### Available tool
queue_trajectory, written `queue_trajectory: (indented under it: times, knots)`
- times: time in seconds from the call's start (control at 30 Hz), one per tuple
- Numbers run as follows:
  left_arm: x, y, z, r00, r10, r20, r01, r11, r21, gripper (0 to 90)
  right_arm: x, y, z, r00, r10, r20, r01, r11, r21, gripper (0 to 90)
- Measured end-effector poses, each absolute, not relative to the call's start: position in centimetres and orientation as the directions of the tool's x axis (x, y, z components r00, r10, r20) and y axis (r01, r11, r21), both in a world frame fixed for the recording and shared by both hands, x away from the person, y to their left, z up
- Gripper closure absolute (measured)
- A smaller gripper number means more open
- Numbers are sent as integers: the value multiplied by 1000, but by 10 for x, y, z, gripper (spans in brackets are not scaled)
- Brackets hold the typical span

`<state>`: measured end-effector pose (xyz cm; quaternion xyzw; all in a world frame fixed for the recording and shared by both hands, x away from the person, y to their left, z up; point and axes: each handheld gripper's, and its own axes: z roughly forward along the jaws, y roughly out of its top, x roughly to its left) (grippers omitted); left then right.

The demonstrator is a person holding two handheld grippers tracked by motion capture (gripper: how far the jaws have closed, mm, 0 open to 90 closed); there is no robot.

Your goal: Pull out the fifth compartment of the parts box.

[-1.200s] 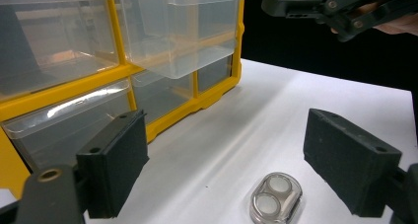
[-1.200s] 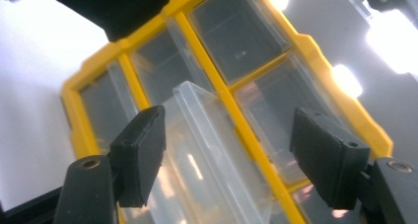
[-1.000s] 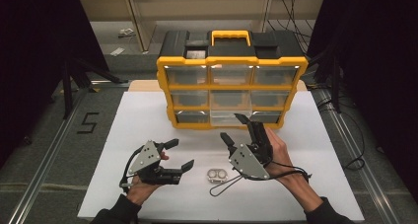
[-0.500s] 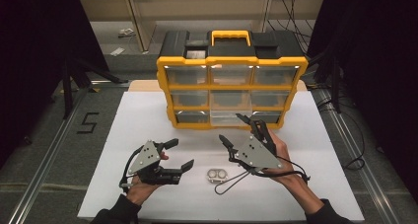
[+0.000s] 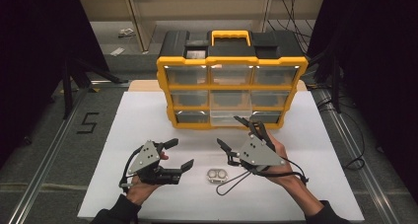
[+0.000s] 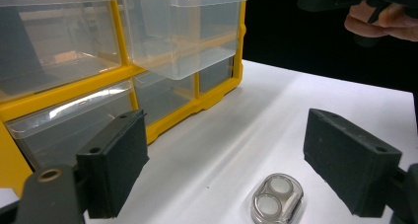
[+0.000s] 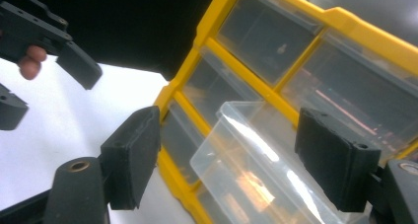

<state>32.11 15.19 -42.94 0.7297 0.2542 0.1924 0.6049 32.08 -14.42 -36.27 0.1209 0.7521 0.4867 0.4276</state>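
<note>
The left gripper (image 5: 178, 155) was held low in the left hand (image 5: 144, 183), with its jaws spread wide and nothing between them. The right gripper (image 5: 232, 133) was carried in the right hand (image 5: 280, 168), tilted, its jaws likewise parted and empty. Both forearms were brought in from the near edge, and a cable (image 5: 256, 176) was trailed beneath the right gripper.

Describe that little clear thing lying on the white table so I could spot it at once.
Start at the yellow drawer cabinet on the white table, then look toward the person. Between the two hand-held grippers lies a small clear case with two round wells side by side, beside a thin black cable loop.
</note>
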Motion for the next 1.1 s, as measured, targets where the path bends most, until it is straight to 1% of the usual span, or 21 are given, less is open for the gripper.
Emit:
queue_trajectory:
  times: [0.13,0.57,0.8,1.1]
  knots:
    - [320,152,-428,796,605,-22,132,-137,982,166,322,-145,-363,-625,600,-499,-215,483,849,262]
    - [320,152,-429,797,604,-24,133,-137,982,166,326,-152,-360,-708,615,-347,-118,382,917,257]
    - [320,152,-429,797,604,-25,135,-137,981,166,328,-154,-361,-731,611,-303,-81,363,928,256]
    - [321,152,-429,796,604,-29,138,-135,981,166,329,-153,-364,-776,576,-256,-43,357,933,249]
